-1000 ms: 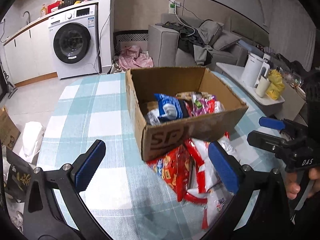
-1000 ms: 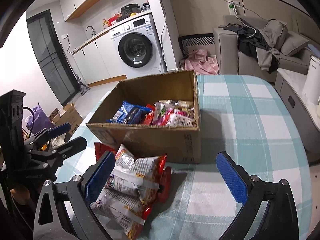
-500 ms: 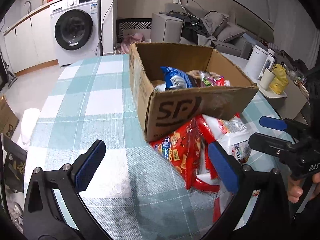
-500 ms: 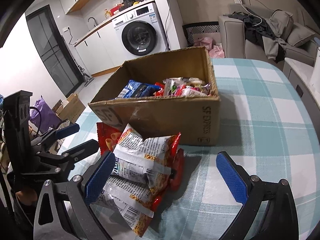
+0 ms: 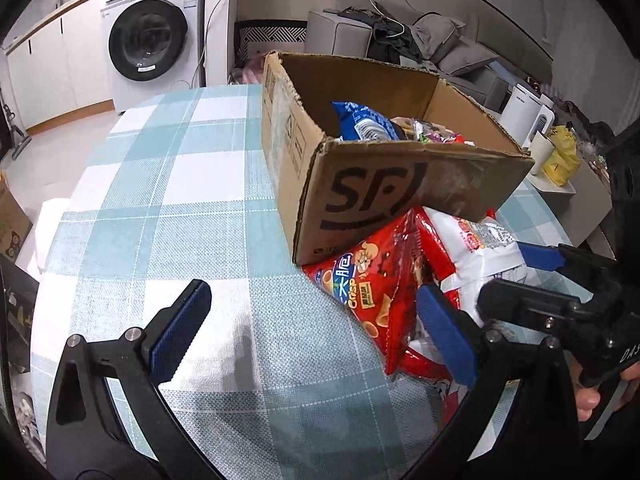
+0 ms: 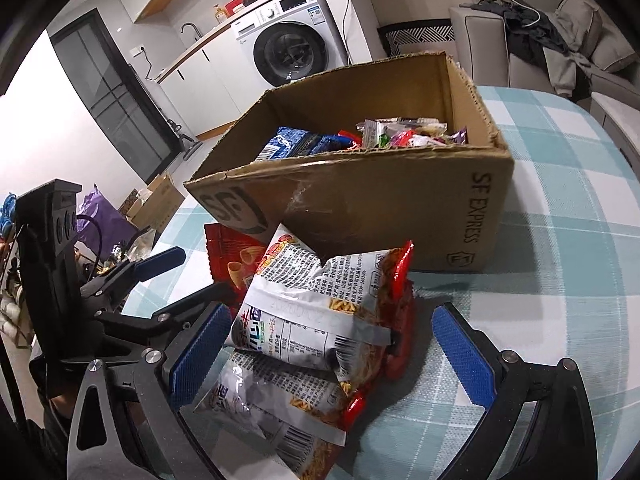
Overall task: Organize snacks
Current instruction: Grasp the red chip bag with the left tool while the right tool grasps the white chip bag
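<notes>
An open brown cardboard box [image 6: 360,208] printed "SF" is seen on the teal-and-white checked tablecloth [image 5: 180,200], filled with a blue snack packet [image 6: 296,144] and small mixed wrappers, hard to identify. Red and white crinkled snack bags [image 6: 320,320] are piled against its front wall, partly covered by one another. The left gripper [image 5: 312,328] and right gripper [image 6: 336,352] are held wide apart, gripping nothing.
</notes>
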A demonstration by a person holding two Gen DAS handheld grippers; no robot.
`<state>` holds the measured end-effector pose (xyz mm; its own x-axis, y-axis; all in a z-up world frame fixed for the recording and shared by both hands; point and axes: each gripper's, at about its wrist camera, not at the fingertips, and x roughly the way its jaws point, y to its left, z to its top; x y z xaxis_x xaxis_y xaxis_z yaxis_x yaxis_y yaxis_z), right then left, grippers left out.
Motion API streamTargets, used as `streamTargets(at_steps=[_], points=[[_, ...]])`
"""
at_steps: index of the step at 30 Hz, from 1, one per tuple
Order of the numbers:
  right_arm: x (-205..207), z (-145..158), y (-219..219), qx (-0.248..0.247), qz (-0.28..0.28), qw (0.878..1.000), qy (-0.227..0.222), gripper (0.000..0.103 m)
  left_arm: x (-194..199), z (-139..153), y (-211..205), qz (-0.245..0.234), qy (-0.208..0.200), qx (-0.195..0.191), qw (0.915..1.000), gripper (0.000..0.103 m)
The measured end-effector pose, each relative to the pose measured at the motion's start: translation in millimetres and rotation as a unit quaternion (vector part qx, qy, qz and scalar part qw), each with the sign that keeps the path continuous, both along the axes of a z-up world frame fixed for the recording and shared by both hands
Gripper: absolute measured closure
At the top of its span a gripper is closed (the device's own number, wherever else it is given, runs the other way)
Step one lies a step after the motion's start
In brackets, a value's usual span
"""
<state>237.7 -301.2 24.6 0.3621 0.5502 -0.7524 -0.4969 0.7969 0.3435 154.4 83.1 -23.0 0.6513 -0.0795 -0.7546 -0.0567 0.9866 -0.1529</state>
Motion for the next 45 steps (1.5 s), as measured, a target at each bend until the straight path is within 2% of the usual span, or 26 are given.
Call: streamTargets(at_steps=[10,12,21,27,39,45], points=[[7.6,-4.3,6.2,0.009,0.005,1.0,0.007,0.002,3.6,-7.9,-1.7,-0.004,0.003,0.002,1.0,0.001],[7.8,-4.6,6.2,0.015,0.007,1.0,0.008,0.01,4.3,-8.4,-2.4,-0.006,0.005,0.002,1.0,0.001],[8.4,-3.2,-1.1,0.041,0.01,0.999,-0.001,0.025,5.4,-10.4,-6.1,-0.005,0.009,0.009,0.9999,0.001],[7.6,-6.1,-14.2,0.082,0.01,0.997,0.005,0.034,7.2,-10.0,-8.9,-0.004,0.012,0.015,0.9998,0.001],[-7.0,4.3,-47.1,0.101,0.002,0.995,-0.026,0.035,17.4,-17.5,-14.3,-0.007,0.032,0.0,0.9995,0.001],[-9.8,5.2,-59.6,0.109,-0.003,0.994,-0.029,0.035,27.0,-24.8,-23.3,-0.02,0.041,-0.012,0.9989,0.01]])
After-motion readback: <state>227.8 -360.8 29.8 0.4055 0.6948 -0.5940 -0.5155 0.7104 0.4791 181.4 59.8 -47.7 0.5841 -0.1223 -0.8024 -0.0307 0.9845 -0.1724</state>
